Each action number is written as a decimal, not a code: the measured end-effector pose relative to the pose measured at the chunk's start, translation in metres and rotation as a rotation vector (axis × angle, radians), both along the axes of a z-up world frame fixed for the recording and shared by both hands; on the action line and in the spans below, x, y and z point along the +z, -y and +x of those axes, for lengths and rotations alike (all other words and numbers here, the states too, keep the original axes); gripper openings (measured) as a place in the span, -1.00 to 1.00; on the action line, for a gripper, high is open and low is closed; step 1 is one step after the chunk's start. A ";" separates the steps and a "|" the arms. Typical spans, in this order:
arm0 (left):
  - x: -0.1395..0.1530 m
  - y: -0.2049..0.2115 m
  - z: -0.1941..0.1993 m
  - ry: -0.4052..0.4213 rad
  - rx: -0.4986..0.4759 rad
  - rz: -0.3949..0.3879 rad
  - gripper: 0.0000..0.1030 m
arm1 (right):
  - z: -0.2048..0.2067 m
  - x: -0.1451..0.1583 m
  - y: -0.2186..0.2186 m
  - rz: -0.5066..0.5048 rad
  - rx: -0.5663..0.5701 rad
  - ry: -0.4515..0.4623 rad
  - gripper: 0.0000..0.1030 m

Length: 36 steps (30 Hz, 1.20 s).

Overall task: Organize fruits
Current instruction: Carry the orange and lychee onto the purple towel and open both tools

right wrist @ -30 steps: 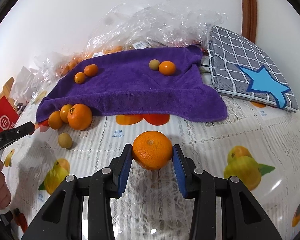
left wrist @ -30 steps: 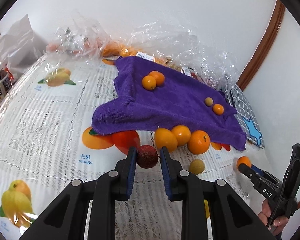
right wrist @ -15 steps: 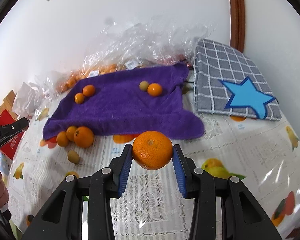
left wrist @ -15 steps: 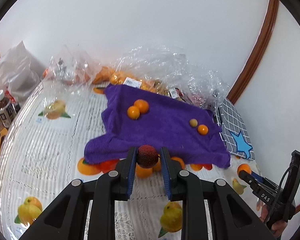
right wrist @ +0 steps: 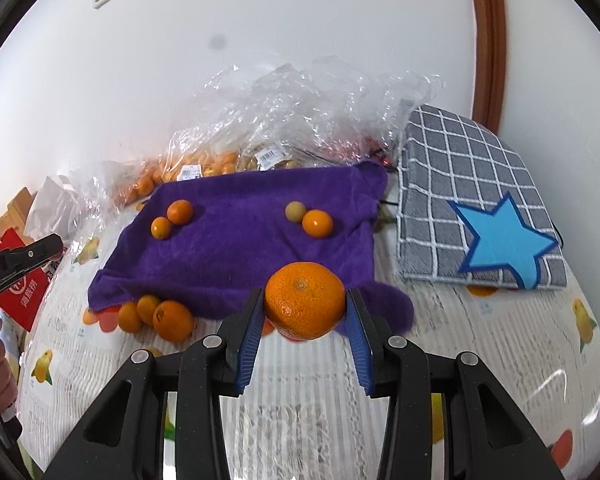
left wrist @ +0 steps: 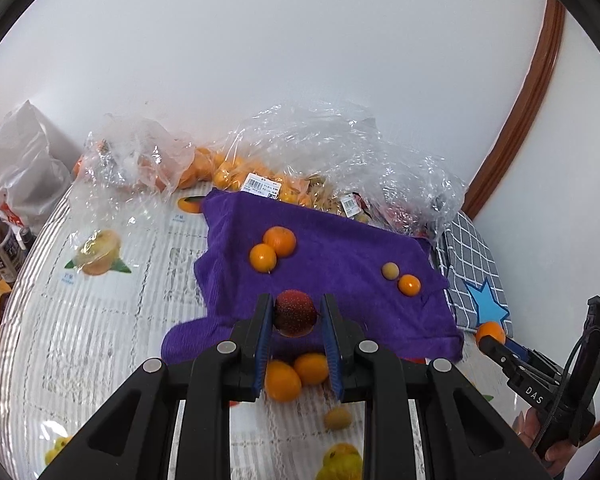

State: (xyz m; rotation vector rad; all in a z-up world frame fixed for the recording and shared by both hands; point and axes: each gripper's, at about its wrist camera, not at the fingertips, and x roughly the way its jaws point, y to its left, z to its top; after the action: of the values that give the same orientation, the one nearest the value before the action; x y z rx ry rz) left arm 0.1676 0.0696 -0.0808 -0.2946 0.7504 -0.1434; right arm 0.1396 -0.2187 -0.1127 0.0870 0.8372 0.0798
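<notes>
My left gripper [left wrist: 296, 318] is shut on a dark red bumpy fruit [left wrist: 295, 313], held in the air above the near edge of the purple towel [left wrist: 340, 272]. My right gripper [right wrist: 304, 310] is shut on a large orange [right wrist: 305, 300], also lifted over the towel's [right wrist: 236, 248] front edge. On the towel lie two oranges [left wrist: 273, 248] at the left and a small tan fruit [left wrist: 390, 271] beside a small orange [left wrist: 409, 285] at the right. Below the towel's edge on the table sit more oranges [left wrist: 294, 372] and a tan fruit [left wrist: 337, 418].
Clear plastic bags [left wrist: 332, 160] of fruit line the wall behind the towel. A grey checked cushion with a blue star [right wrist: 476, 208] lies at the right. Bottles [left wrist: 0, 244] and a white bag stand at the left table edge. The tablecloth [right wrist: 480, 340] has printed fruit pictures.
Both grippers have risen with their fruits, so the table and towel look farther away. The loose oranges now sit below the left jaws.
</notes>
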 end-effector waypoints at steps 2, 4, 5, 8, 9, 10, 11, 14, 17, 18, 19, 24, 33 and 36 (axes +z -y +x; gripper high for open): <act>-0.001 0.002 0.009 -0.007 0.001 0.003 -0.55 | 0.007 0.000 -0.002 -0.002 0.005 0.004 -0.22; -0.002 0.004 0.016 -0.013 0.000 0.005 -0.55 | 0.016 0.000 -0.002 0.002 0.010 0.003 -0.22; -0.003 0.005 0.020 -0.015 -0.001 0.008 -0.55 | 0.019 -0.001 -0.002 0.003 0.012 0.002 -0.22; -0.006 0.010 0.031 -0.026 -0.003 0.018 -0.55 | 0.031 -0.005 0.001 0.002 0.011 -0.001 -0.22; -0.007 0.011 0.034 -0.030 -0.005 0.019 -0.55 | 0.035 -0.007 0.002 0.002 0.010 -0.004 -0.22; -0.009 0.013 0.038 -0.035 -0.006 0.024 -0.55 | 0.039 -0.009 0.003 0.001 0.008 -0.005 -0.22; -0.010 0.013 0.041 -0.038 -0.007 0.027 -0.55 | 0.042 -0.010 0.004 0.000 0.005 -0.007 -0.22; -0.017 0.016 0.051 -0.054 -0.007 0.037 -0.55 | 0.053 -0.018 0.007 -0.004 0.005 -0.014 -0.22; -0.026 0.014 0.061 -0.080 0.002 0.032 -0.55 | 0.066 -0.027 0.007 -0.023 0.004 -0.028 -0.22; -0.030 0.013 0.065 -0.093 0.002 0.032 -0.55 | 0.069 -0.029 0.007 -0.029 0.005 -0.032 -0.22; -0.033 0.012 0.067 -0.102 0.001 0.031 -0.55 | 0.072 -0.032 0.006 -0.037 0.006 -0.037 -0.22; -0.046 0.012 0.081 -0.137 -0.003 0.043 -0.55 | 0.089 -0.045 -0.001 -0.069 0.024 -0.063 -0.22; -0.070 0.021 0.104 -0.211 -0.011 0.084 -0.55 | 0.110 -0.074 -0.009 -0.084 0.033 -0.123 -0.22; -0.077 0.024 0.109 -0.230 -0.016 0.089 -0.55 | 0.115 -0.081 -0.010 -0.082 0.036 -0.139 -0.22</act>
State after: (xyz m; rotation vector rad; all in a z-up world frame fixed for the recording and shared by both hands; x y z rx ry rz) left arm 0.2768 0.0457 -0.1577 -0.2223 0.9841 -0.0916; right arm 0.2543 -0.2087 -0.1940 0.0001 0.9796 0.0741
